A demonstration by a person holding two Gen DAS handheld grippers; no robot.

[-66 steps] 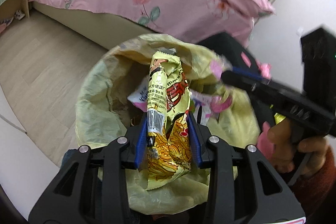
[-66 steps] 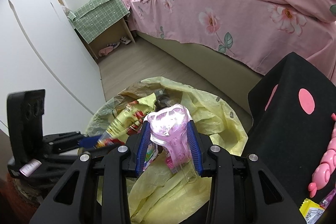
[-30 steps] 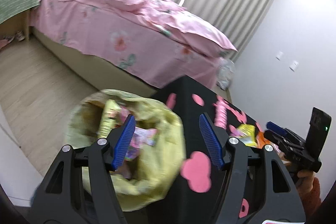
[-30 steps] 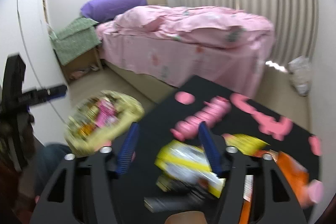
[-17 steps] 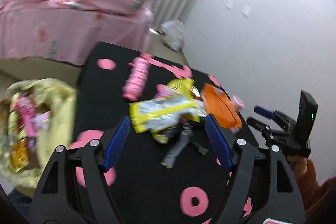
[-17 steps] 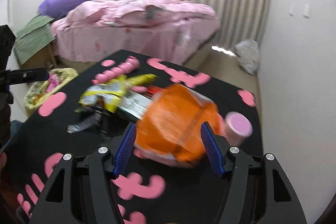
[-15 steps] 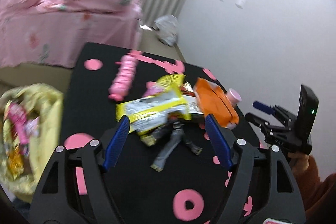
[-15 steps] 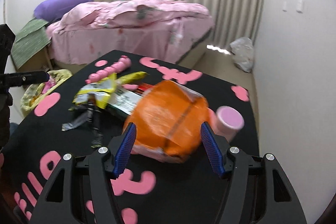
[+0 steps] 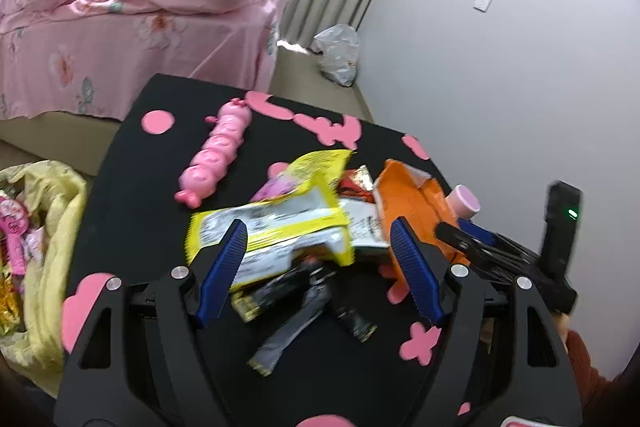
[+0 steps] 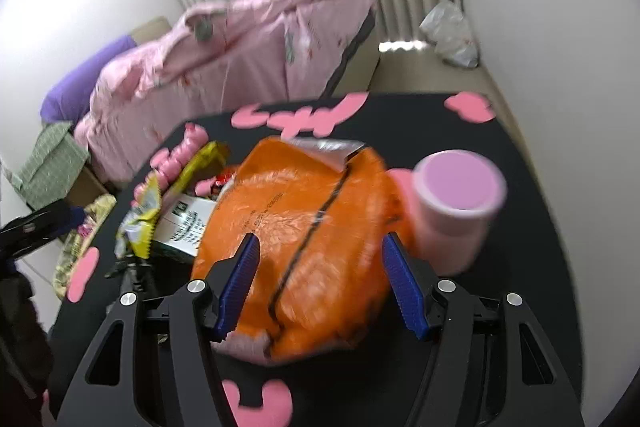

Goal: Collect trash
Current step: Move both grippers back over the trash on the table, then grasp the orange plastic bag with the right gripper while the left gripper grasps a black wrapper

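Observation:
A pile of trash lies on the black table (image 9: pixel 132 195). It holds a yellow wrapper (image 9: pixel 272 223), an orange bag (image 9: pixel 412 199) and dark wrappers (image 9: pixel 288 331). My left gripper (image 9: pixel 320 267) hovers open just over the yellow wrapper with nothing gripped. My right gripper (image 10: pixel 322 279) is open, low over the orange bag (image 10: pixel 304 235), and the bag fills the space between its pads. In the left wrist view the right gripper (image 9: pixel 480 239) sits beside the orange bag. The yellow trash bag (image 9: pixel 48 227), with wrappers inside, stands at the table's left.
A pink cup (image 10: pixel 460 195) stands right of the orange bag, close to my right finger. A pink caterpillar toy (image 9: pixel 216 155) lies further back on the table. Beyond are a pink bed (image 9: pixel 140 11), a curtain and a white plastic bag (image 9: pixel 336 55) on the floor.
Both grippers let go of their trash in the yellow bag and swung right to the table. The right one has dropped lower and rolled over the orange bag.

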